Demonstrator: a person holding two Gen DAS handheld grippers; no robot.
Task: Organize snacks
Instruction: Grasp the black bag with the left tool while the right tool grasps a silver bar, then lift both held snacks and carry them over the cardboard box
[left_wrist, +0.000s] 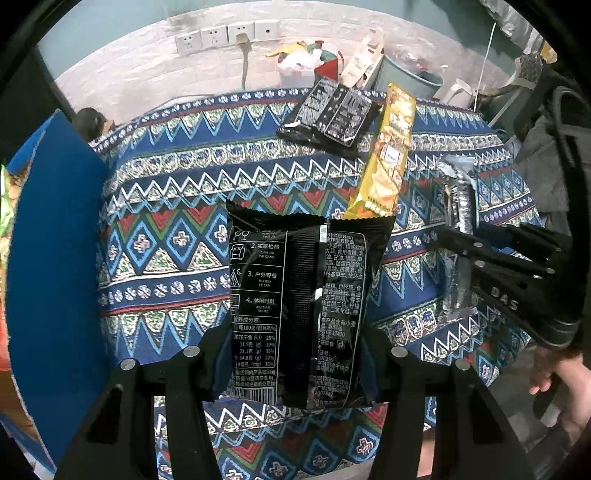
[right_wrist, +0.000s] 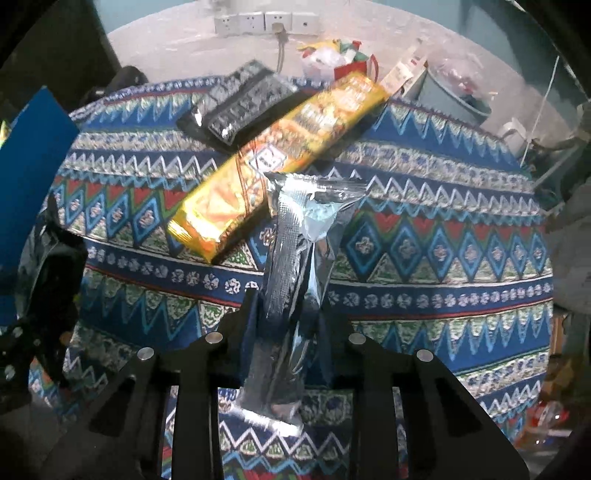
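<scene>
both grippers hold a snack now, so the step in hand seems to be the pick-up, and carrying them to a place comes next. nearest in the left wrist view, the left gripper (left_wrist: 295, 354) is clamped on the black snack bag (left_wrist: 299, 302); the bag stands up between the two fingers, back side with white print to the camera, above the patterned cloth (left_wrist: 166, 229). the right gripper (right_wrist: 286, 332) is pressed together on the silver packet (right_wrist: 291, 258), which rises between its fingers and leans a little to the right. just behind the silver packet lies the yellow snack pack (right_wrist: 280, 155), its near end beside the packet's top. farther, two dark packets (right_wrist: 240, 103) lie partly under the yellow one. at the left edge a blue panel (left_wrist: 55, 240) shows, maybe a box wall; this cannot be told. the next move probably calls for lifting both clear without dragging the yellow pack.
</scene>
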